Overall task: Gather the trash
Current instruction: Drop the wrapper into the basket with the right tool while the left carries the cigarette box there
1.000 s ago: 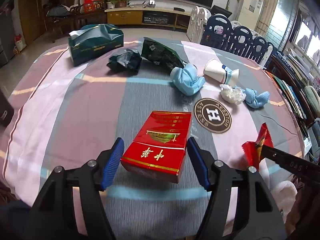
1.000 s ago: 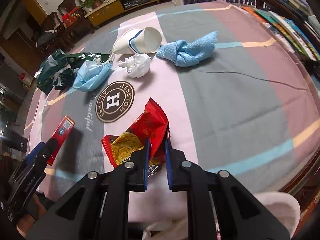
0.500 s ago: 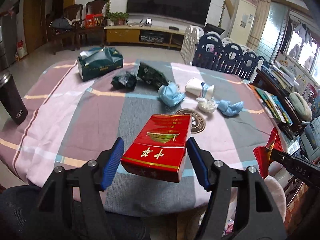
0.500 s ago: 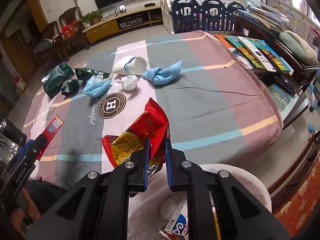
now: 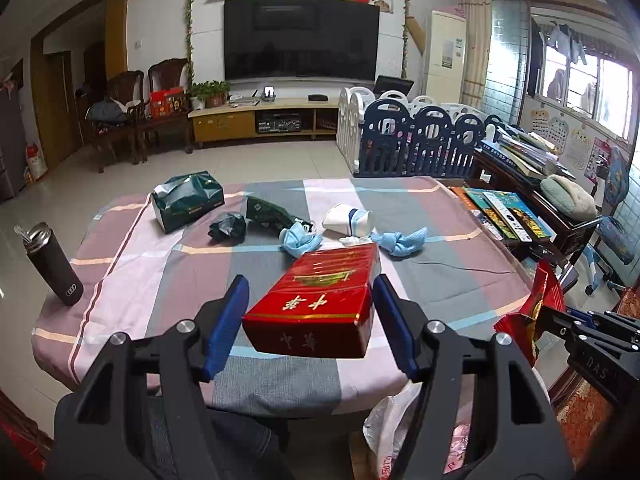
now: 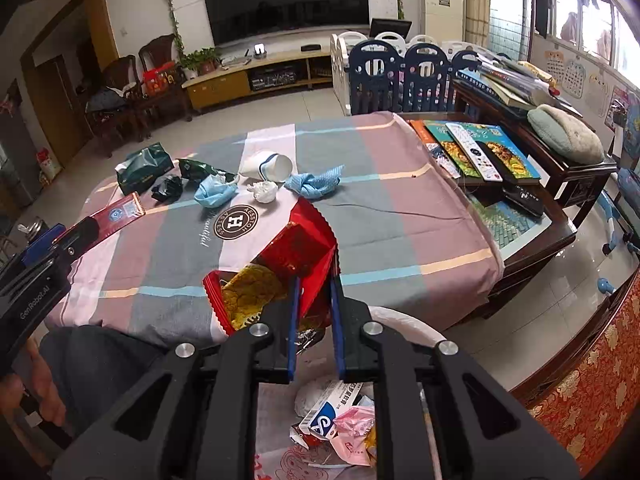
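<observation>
My left gripper [image 5: 310, 318] is shut on a red cigarette carton [image 5: 316, 302] and holds it in the air near the table's front edge. The carton also shows in the right wrist view [image 6: 116, 216]. My right gripper [image 6: 312, 308] is shut on a red snack wrapper [image 6: 280, 268], held above a white trash bag [image 6: 320, 420] with several scraps in it. More trash lies on the table: a paper cup [image 5: 348, 219], a blue mask [image 5: 298, 240], a blue cloth [image 5: 400, 242], a white tissue wad [image 6: 262, 192], dark green wrappers [image 5: 266, 212].
A green tissue box [image 5: 188, 200] sits at the table's far left. A black flask [image 5: 54, 270] stands at the left edge. A side table with books and remotes [image 6: 480, 152] is on the right. The striped tablecloth [image 5: 160, 272] has a round logo [image 6: 236, 222].
Both grippers have pulled back and up from the table with their loads. The trash bag has come into view under the right gripper.
</observation>
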